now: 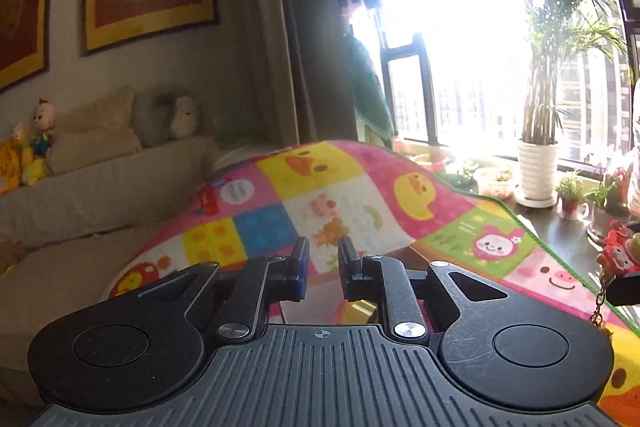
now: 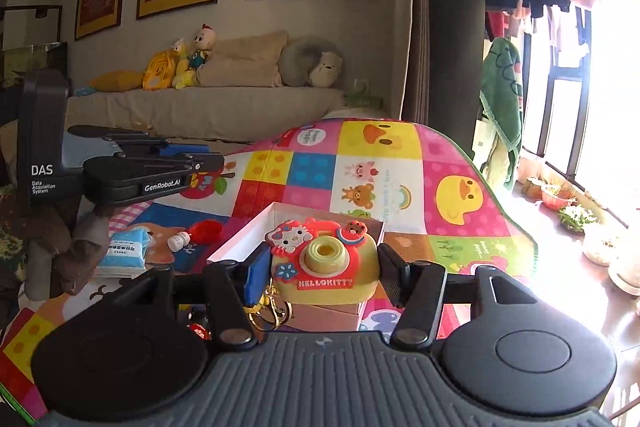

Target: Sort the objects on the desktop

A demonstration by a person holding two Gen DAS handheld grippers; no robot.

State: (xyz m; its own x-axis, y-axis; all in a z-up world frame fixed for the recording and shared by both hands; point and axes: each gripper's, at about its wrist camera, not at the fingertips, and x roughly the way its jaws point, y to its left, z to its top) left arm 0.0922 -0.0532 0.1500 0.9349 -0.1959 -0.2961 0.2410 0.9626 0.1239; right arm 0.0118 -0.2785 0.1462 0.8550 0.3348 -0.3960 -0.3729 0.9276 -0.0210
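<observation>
**Toy camera held over the box**

In the right wrist view, the right gripper (image 2: 325, 269) is closed on a yellow and red toy camera (image 2: 326, 265) with the words HELLOKITTY on its front. The blue pad presses its left side and the black pad its right side. A gold key chain (image 2: 272, 309) hangs under the toy, at the lower centre of the frame. Just behind and below the toy there is an open white box (image 2: 256, 231) that stands on the bench, which is covered with a colourful cartoon blanket (image 2: 400, 163).

At the left of the same frame lie a blue tissue pack (image 2: 124, 253), a small white bottle (image 2: 178, 241) and a red object (image 2: 206, 230), all near each other on the blanket. Above them, at the middle left, the left gripper (image 2: 208, 157) is seen from the side.

In the left wrist view, the left gripper (image 1: 323, 263) holds nothing; its fingers stand with a narrow gap between them, over the blanket (image 1: 340, 195). At the right edge of this frame the toy camera (image 1: 620, 253) appears partly.
</observation>
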